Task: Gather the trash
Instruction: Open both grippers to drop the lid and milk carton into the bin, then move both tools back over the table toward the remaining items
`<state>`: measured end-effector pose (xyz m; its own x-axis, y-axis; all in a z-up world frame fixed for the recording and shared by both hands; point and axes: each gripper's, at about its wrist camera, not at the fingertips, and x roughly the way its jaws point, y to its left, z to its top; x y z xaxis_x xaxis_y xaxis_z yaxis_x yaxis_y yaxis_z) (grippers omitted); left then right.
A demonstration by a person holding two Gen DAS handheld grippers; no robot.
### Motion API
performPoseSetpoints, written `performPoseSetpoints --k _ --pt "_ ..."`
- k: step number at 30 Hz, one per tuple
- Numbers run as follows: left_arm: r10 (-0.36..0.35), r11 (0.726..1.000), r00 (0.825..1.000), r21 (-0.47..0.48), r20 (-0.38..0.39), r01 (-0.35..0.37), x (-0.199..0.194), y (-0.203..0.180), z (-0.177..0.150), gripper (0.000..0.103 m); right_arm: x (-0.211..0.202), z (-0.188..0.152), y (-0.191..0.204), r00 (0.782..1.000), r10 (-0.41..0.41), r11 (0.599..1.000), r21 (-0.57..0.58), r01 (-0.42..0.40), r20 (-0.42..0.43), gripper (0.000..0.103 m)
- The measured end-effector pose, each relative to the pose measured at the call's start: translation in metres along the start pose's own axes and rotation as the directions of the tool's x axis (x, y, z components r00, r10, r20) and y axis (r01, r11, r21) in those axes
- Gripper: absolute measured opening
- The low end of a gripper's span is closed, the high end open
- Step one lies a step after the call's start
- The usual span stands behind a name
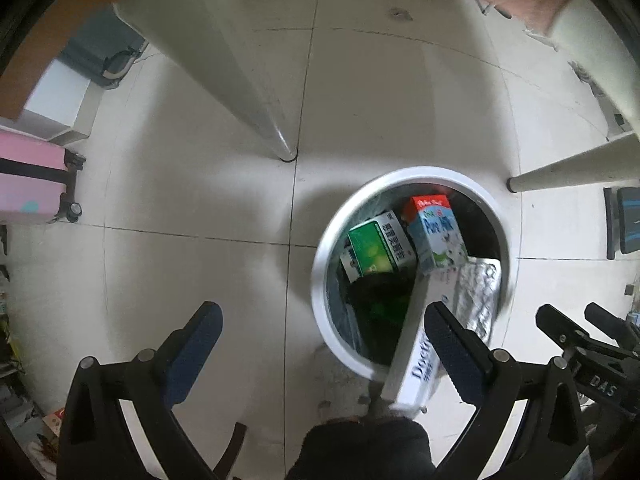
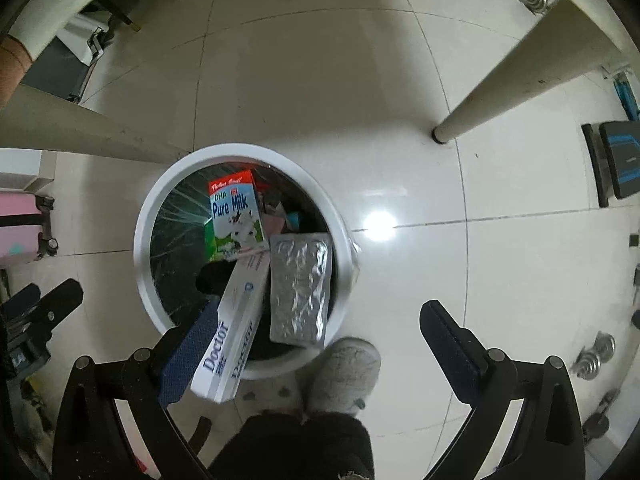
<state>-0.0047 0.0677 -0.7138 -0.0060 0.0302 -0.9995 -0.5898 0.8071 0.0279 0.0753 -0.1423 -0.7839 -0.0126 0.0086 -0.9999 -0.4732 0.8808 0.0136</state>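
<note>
A white round trash bin (image 1: 340, 216) (image 2: 144, 216) with a dark liner stands on the tiled floor. In it are a Pure Milk carton (image 1: 436, 232) (image 2: 236, 216), a green box (image 1: 376, 246), a silver foil pouch (image 2: 300, 288) (image 1: 476, 296) and a long white Doctor toothpaste box (image 2: 232, 332) (image 1: 416, 352) that leans over the near rim. My left gripper (image 1: 320, 344) is open, above the floor left of the bin. My right gripper (image 2: 316, 344) is open above the bin's near edge, holding nothing. The toothpaste box lies beside its left finger (image 2: 188, 356).
White table legs (image 1: 240, 80) (image 2: 516, 76) stand near the bin. A pink suitcase (image 1: 28, 180) is at the left. A person's grey slippers (image 2: 340, 372) and dark trousers are just below the bin. Dark equipment (image 2: 616, 160) is at the right.
</note>
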Motion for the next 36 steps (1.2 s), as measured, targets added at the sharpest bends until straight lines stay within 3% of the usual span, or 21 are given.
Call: performPoseSetpoints --k 11,26,31,36 --pt "-0.027 1.000 1.000 -0.008 0.012 0.027 -0.077 -0.013 -0.023 0.103 -0.085 -0.030 -0.002 1.000 -0.014 1.000 0.014 0.013 0.021 0.102" --pt "-0.070 0.996 0.997 0.066 0.043 0.067 -0.250 -0.024 -0.065 0.103 -0.295 -0.088 -0.003 0.996 0.005 0.999 0.040 -0.008 0.087 0.102" --pt "-0.080 0.995 0.992 0.064 0.098 0.074 -0.310 -0.017 -0.069 0.103 -0.361 -0.100 0.000 0.993 0.020 0.999 0.041 -0.025 0.119 0.102" --pt "-0.096 0.995 0.977 0.056 0.193 0.087 -0.369 -0.012 -0.055 0.103 -0.426 -0.093 0.002 0.980 0.093 0.993 0.058 -0.104 0.174 0.102"
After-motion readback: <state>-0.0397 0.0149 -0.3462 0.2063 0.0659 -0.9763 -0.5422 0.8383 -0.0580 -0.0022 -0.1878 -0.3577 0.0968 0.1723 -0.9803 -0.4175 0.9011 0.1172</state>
